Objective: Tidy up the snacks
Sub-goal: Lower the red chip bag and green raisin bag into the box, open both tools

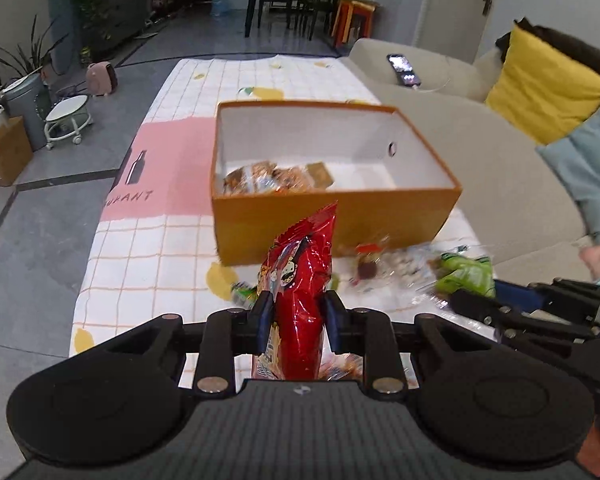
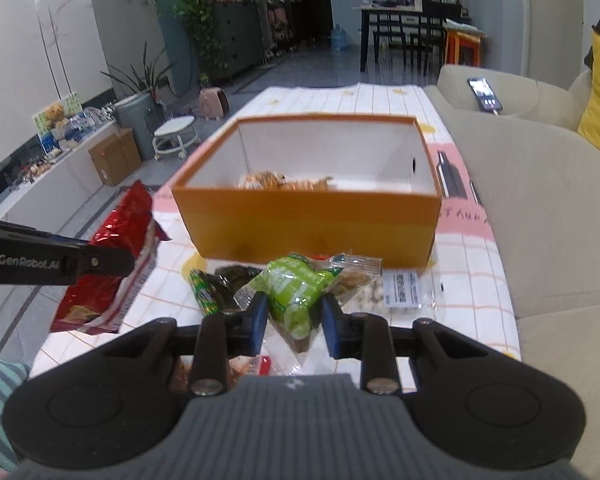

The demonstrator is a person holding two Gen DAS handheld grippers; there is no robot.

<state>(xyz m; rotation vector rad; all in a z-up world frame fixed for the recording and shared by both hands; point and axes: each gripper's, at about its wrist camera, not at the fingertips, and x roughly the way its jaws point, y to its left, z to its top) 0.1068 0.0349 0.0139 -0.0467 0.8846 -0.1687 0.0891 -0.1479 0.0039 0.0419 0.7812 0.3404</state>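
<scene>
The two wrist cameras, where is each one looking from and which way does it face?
Left wrist: sits behind the left gripper, faces the orange box; its fingers pinch a red snack bag; the right gripper enters at right.
Right wrist: sits behind the right gripper, faces the same box; its fingers grip a green snack packet; the left gripper enters at left.
Shared: box, both bags, checked tablecloth, sofa.

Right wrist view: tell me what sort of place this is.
Most likely a home living room opening onto a dining area: a beige sofa beside the cloth-covered table, a dark dining table with chairs behind, and houseplants along the wall.
</scene>
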